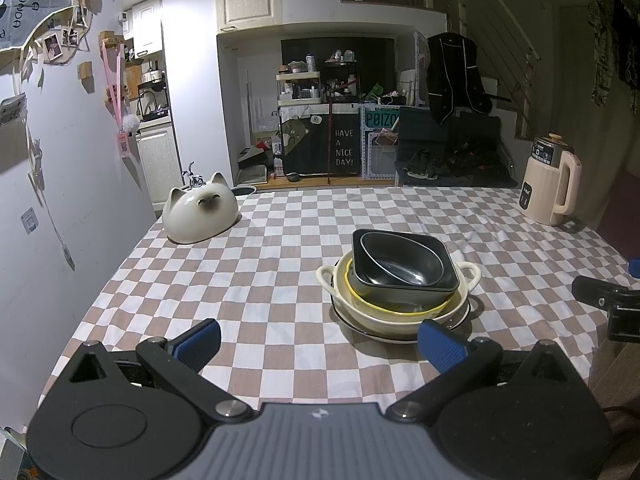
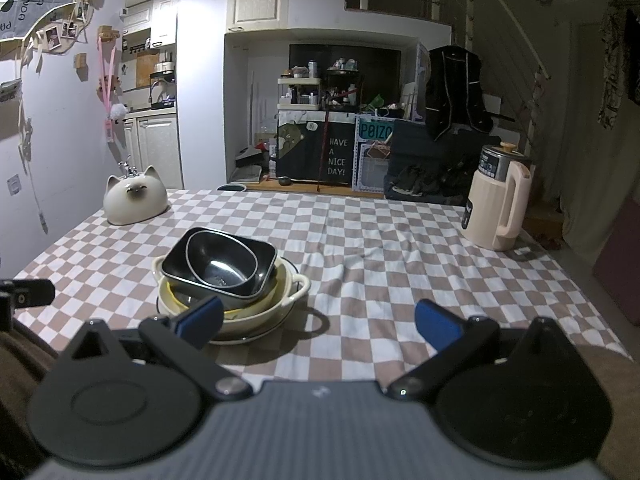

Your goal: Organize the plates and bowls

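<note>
Both tongs hang spread wide and empty over the near edge of the tabletop, with bare checked cloth showing between their blue pads. The left tongs have the stack of dishes ahead and to their right; the right pad overlaps the near rim of the bottom plate in that view, though I cannot tell whether it touches. The right tongs have the same stack ahead and to their left, and their left pad sits in front of the stack's near side.

So the stack lies between the two tools, close to both. It is built from the bottom plate, a cream bowl with side handles, a yellow-rimmed dish and two black dishes nested on top, the upper one tilted. The cream bowl's handles point left and right, so its long axis runs across the view.

One more task piece, a cat-faced bowl, lies upside down at the far left, well apart from the stack and nearer the left tongs. A cream kettle stands far right. Judging by this, the left tongs would be the natural fetcher of the cat bowl. Both tools are held low and roughly level, pointing across the tabletop.
</note>
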`<state>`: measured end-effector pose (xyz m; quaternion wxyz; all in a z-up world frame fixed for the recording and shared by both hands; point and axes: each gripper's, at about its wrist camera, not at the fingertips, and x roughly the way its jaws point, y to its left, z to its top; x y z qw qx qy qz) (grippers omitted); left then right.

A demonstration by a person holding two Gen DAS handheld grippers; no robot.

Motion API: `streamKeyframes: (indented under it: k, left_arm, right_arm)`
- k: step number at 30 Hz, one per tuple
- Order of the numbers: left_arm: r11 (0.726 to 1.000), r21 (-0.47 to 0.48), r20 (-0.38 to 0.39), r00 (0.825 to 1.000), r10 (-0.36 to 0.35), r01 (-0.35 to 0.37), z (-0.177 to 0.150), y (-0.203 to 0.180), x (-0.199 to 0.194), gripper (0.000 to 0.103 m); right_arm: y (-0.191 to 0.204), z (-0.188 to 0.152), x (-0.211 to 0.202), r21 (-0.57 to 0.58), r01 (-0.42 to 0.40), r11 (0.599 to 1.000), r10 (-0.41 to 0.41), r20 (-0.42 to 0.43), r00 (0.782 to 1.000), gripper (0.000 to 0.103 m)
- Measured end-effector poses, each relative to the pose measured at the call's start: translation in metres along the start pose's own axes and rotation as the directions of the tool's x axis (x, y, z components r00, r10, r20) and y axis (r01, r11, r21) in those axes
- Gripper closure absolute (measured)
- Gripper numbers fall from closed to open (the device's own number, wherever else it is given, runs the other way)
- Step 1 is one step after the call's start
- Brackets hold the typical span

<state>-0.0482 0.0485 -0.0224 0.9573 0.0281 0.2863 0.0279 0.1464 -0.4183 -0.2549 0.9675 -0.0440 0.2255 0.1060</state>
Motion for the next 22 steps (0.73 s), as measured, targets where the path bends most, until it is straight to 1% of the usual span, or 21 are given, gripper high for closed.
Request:
streamKeyframes:
  k: [22]
  left_arm:
    - [1.0, -0.003, -0.001, 1.0, 0.014, -0.014, 0.0011, -0.0013, 0.0005, 0.0]
  right_arm:
    - [0.0023, -0.0006, -0.0006, -0.002, 0.008, 1.0, -0.008, 0.006, 1.0, 0.0]
